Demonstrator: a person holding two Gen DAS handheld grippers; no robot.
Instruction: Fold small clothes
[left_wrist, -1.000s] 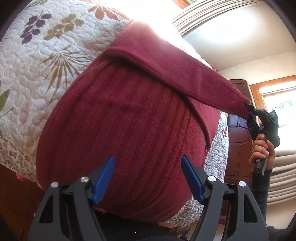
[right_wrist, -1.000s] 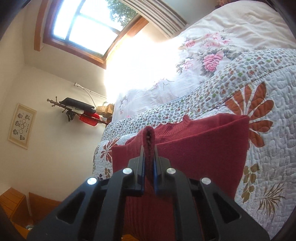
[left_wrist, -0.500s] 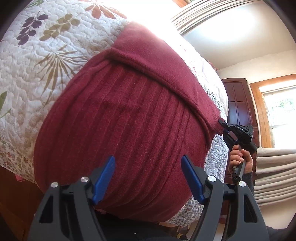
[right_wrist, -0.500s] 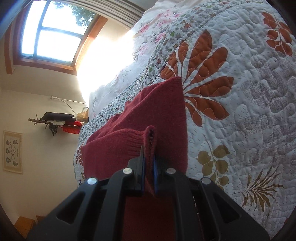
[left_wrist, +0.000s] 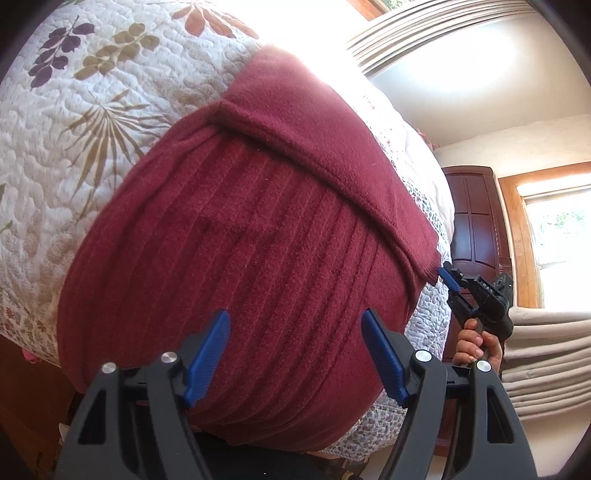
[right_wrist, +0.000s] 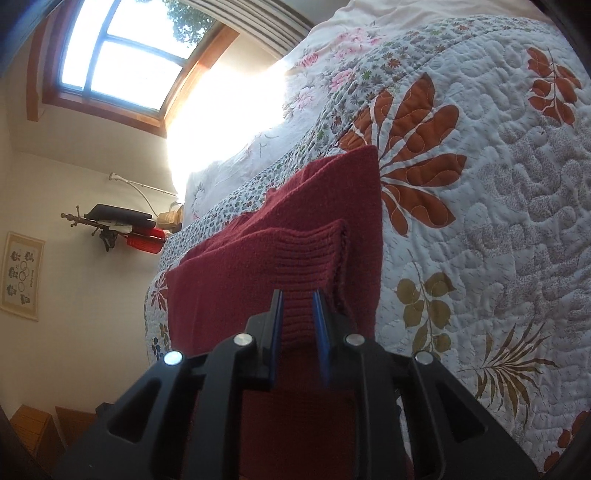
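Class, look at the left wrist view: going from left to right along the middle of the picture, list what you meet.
Leaf-patterned quilt → maroon knit sweater → folded-over sleeve → right gripper at the cuff → dark wooden cabinet → window.

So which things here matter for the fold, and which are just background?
In play:
maroon sweater
its sleeve cuff
right gripper
left gripper

Background:
floral quilt
wall rack
framed picture
wooden door
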